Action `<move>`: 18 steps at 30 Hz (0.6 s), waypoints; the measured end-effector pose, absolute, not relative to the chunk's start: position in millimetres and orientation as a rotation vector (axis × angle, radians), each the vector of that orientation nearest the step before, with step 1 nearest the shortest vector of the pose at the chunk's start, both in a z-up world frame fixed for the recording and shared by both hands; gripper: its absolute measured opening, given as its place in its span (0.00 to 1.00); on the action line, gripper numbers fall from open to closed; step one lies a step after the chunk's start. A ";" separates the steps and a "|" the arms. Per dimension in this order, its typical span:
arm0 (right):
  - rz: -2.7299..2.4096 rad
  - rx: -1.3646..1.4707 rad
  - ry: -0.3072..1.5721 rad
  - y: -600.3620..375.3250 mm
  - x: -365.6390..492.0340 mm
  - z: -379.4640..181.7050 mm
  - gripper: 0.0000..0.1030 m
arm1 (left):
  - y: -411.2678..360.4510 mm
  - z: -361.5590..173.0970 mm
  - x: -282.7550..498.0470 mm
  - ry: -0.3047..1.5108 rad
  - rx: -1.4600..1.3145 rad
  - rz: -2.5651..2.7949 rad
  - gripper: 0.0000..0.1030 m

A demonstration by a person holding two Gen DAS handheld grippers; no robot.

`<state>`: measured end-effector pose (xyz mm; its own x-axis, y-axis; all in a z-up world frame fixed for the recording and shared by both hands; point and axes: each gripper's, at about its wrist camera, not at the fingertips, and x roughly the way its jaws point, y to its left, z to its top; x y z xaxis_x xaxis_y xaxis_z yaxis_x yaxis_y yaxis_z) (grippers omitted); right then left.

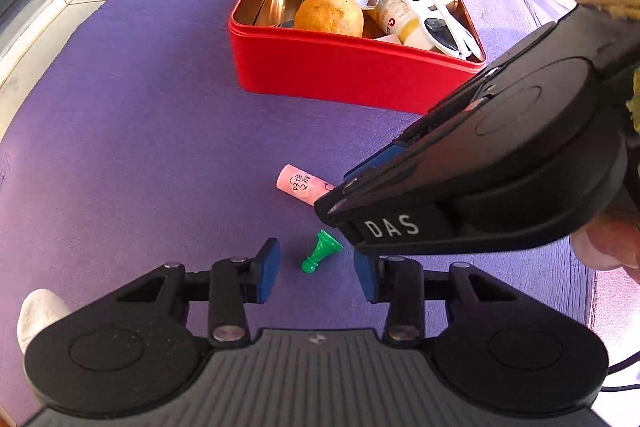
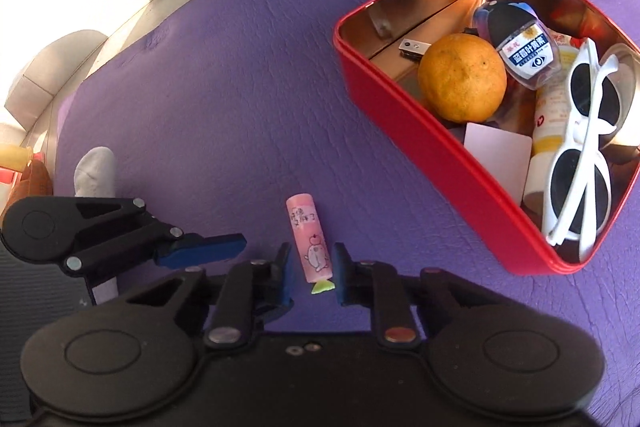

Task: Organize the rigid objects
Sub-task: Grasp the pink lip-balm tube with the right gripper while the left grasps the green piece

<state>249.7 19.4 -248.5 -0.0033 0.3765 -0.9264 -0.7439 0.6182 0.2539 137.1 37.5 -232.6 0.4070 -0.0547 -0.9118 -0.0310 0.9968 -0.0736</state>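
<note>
Green pawn (image 1: 321, 252): small, light, hard plastic, lying between the left gripper (image 1: 320, 273) pads, untouched; best pinched across its base. Pink tube (image 2: 309, 236): light, smooth, roll-prone, with the right gripper (image 2: 312, 275) narrowed around its near end, contact unclear; take mid-barrel.

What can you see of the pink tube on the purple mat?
The pink tube is a small cylinder, plastic by its look, with dark handwriting on a pale label and a cartoon figure printed below it. It lies flat on the purple mat, outside the red tin. Its near end sits between the blue pads of the right tongs; whether they press it is unclear. A green piece lies close by.
</note>
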 end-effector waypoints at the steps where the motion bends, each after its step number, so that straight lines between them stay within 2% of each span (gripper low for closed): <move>1: 0.912 -0.360 1.295 21.0 248.8 -250.0 0.16 | 37.7 -234.5 137.2 1.154 -0.088 -0.015 0.34; 6: 0.917 -0.356 1.293 24.1 246.7 -254.3 0.14 | 37.7 -235.5 137.1 1.139 -0.075 -0.004 0.27; 8: 0.910 -0.333 1.296 21.6 249.0 -253.4 0.14 | 37.5 -234.6 139.4 1.138 -0.062 0.007 0.17; 18: 0.811 -0.175 1.284 -31.3 251.2 -229.5 0.14 | 34.5 -225.4 137.5 1.123 -0.037 0.020 0.14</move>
